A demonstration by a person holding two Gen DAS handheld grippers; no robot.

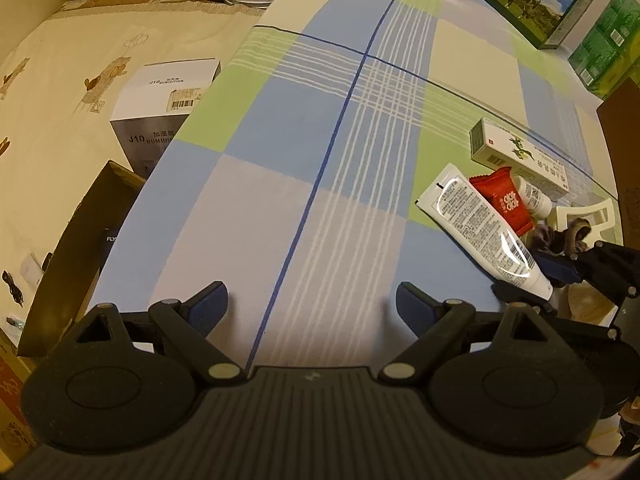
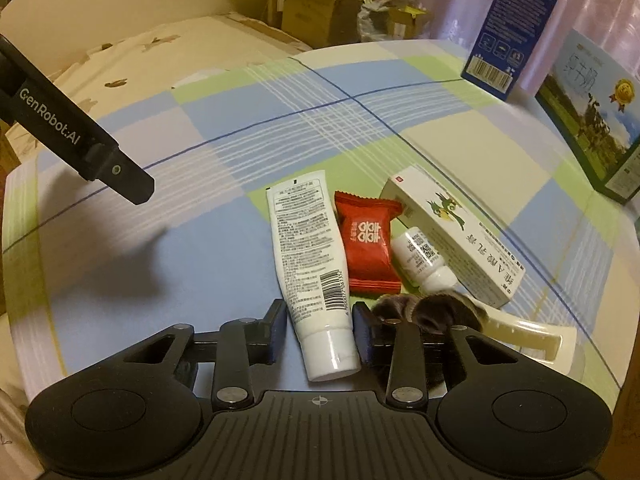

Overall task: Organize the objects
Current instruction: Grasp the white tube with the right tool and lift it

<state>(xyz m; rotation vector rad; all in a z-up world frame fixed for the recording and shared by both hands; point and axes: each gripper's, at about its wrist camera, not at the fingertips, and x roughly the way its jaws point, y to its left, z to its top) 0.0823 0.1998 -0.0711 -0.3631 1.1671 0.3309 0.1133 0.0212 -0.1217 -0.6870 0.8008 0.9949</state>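
Observation:
On the checked tablecloth (image 2: 240, 128) a white tube (image 2: 308, 248) lies cap toward me. My right gripper (image 2: 320, 320) is shut on its lower end, one blue pad against each side. To its right lie a red candy packet (image 2: 368, 240), a small white bottle (image 2: 420, 260) and a long white ointment box (image 2: 460, 232). A brown furry hair tie (image 2: 436, 308) and a cream claw clip (image 2: 532, 340) sit by the right finger. My left gripper (image 1: 312, 300) hovers open over bare cloth, left of the tube (image 1: 476, 224), holding nothing.
A blue box (image 2: 512, 28) and a green landscape carton (image 2: 592, 120) stand at the table's far right. Green packs (image 1: 608, 44) sit beside them. Beyond the table's left edge is a bed with a humidifier box (image 1: 160, 112) and an open cardboard box (image 1: 72, 260).

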